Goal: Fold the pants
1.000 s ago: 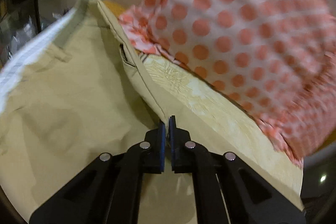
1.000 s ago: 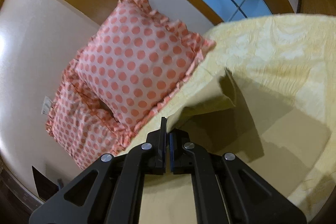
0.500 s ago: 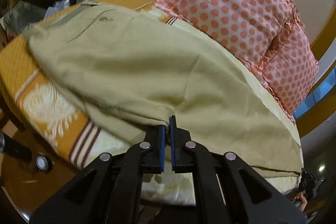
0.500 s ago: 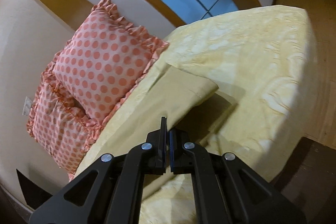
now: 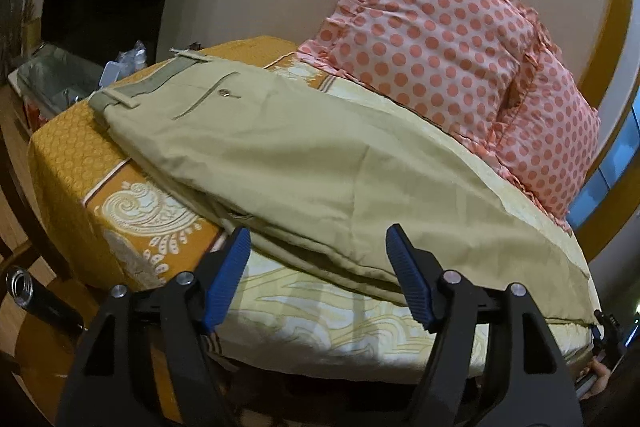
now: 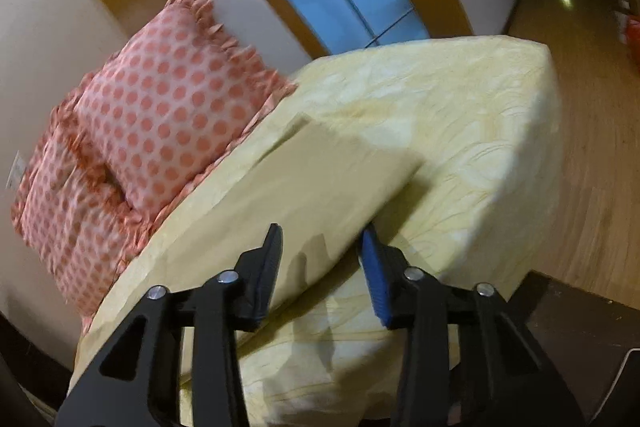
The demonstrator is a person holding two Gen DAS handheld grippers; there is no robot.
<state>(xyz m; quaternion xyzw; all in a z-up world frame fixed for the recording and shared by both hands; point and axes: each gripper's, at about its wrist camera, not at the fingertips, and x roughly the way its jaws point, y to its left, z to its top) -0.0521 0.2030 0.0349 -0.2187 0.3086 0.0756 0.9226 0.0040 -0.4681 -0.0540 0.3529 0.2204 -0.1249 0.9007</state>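
Note:
Khaki pants [image 5: 304,163] lie flat across the bed, folded lengthwise, with the waistband [image 5: 132,87] at the far left and the legs running right. My left gripper [image 5: 318,247] is open and empty, just in front of the pants' near edge. In the right wrist view the leg ends [image 6: 320,183] lie flat on the yellow bedspread. My right gripper [image 6: 322,247] is open and empty, close over the near edge of the leg.
The bed [image 5: 132,219] has an orange and cream patterned cover. Two pink polka-dot pillows [image 5: 432,39] lean on the wall behind the pants; they also show in the right wrist view [image 6: 168,107]. A cluttered side table [image 5: 60,79] stands at the left. Wooden floor [image 6: 588,131] lies right of the bed.
Both grippers have opened and let go of the pants. The pants now lie flat on the bed, and both grippers have drawn back a little.

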